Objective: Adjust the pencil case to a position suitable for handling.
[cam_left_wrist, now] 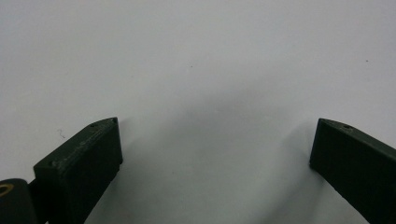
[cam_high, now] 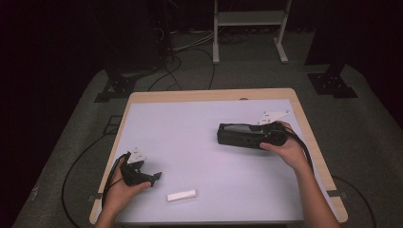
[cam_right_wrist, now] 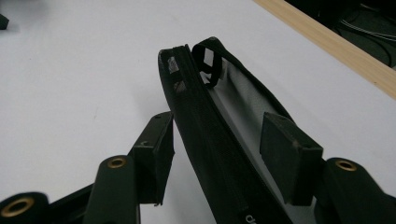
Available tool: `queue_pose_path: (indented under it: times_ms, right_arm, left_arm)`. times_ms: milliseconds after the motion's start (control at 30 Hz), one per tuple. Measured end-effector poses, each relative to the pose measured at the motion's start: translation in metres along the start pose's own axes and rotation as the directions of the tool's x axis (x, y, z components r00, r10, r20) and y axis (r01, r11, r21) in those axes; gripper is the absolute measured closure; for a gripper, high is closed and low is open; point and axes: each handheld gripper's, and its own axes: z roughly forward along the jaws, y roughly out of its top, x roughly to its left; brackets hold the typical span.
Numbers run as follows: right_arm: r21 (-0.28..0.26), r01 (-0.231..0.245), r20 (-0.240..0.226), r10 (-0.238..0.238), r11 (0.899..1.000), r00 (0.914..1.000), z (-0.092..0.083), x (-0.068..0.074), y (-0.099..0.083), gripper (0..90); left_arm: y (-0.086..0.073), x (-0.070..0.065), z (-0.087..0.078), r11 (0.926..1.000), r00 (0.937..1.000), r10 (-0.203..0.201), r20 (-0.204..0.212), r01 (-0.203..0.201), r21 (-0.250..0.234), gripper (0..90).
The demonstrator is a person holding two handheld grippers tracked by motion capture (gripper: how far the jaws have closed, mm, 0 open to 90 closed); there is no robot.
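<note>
I note right gripper jaws clamped on black zip case, right of centre in high view, apparently resting on tabletop. Left gripper jaws wide open, empty. Advise: keep squeeze even, move case slowly.

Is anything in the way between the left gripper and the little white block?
Nothing visible is. The left gripper rests with open, empty jaws on the bare white table, and the white block lies just beyond its tips, towards the front edge. The black case sits far off, between the right gripper's jaws.
</note>
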Motion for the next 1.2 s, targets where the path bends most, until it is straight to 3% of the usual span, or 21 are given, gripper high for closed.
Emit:
queue_pose_path:
  times_ms: [433,833,1067,1200]
  right_arm:
    - [0.045,0.016,-0.023,-0.015,0.999,0.9996,0.022,0.0,-0.003,44.3]
    - [0.079,0.024,-0.036,-0.021,0.997,0.9991,0.029,0.0,-0.007,50.5]
    - [0.103,0.02,-0.051,-0.015,0.994,0.9986,0.033,0.001,-0.009,59.8]
    - [0.105,0.013,-0.062,-0.007,0.994,0.998,0.031,0.002,-0.008,69.5]
  left_arm:
    - [0.0,0.0,0.0,1.0,1.0,0.001,0.0,-0.001,0.001,1.5]
    - [0.0,0.0,0.0,1.0,1.0,0.002,0.0,-0.002,0.002,1.5]
    - [0.0,0.0,0.0,1.0,1.0,0.002,0.0,-0.002,0.002,1.5]
    - [0.0,0.0,0.0,1.0,1.0,0.001,0.0,-0.001,0.001,1.5]
